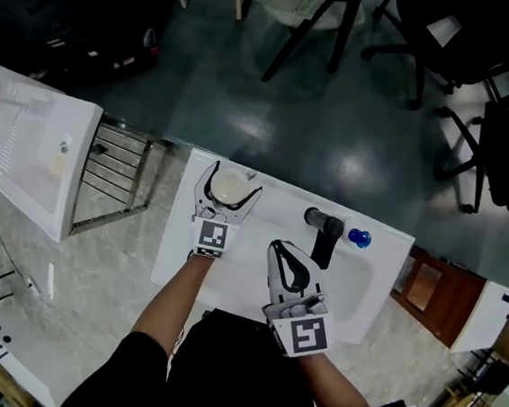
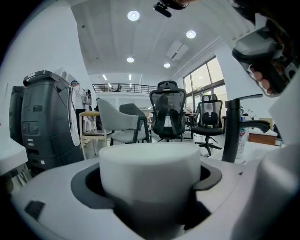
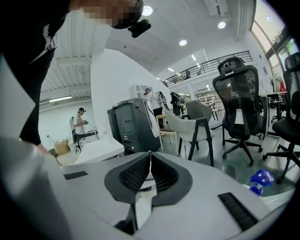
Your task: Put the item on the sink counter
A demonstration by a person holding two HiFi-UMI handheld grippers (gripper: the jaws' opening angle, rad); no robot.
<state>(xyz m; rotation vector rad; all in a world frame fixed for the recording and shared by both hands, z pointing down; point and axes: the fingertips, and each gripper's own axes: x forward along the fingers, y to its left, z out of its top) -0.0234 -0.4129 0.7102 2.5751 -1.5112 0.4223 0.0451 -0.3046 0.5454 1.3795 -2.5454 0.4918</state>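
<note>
A round white cup (image 1: 230, 186) is at the far left corner of the white sink counter (image 1: 174, 246), and I cannot tell whether it touches the top. My left gripper (image 1: 234, 178) is shut on the cup, its jaws wide around the sides. In the left gripper view the cup (image 2: 150, 171) fills the gap between the dark pads (image 2: 86, 185). My right gripper (image 1: 279, 244) is shut and empty, hovering over the basin just left of the black faucet (image 1: 324, 234). Its ribbed pads meet at the tips (image 3: 150, 153).
A small blue object (image 1: 358, 238) lies on the counter right of the faucet. A second white sink unit (image 1: 33, 157) and a metal rack (image 1: 113, 174) stand to the left. Chairs (image 1: 302, 4) and office chairs (image 1: 504, 152) stand on the floor beyond. A wooden cabinet (image 1: 435, 289) is on the right.
</note>
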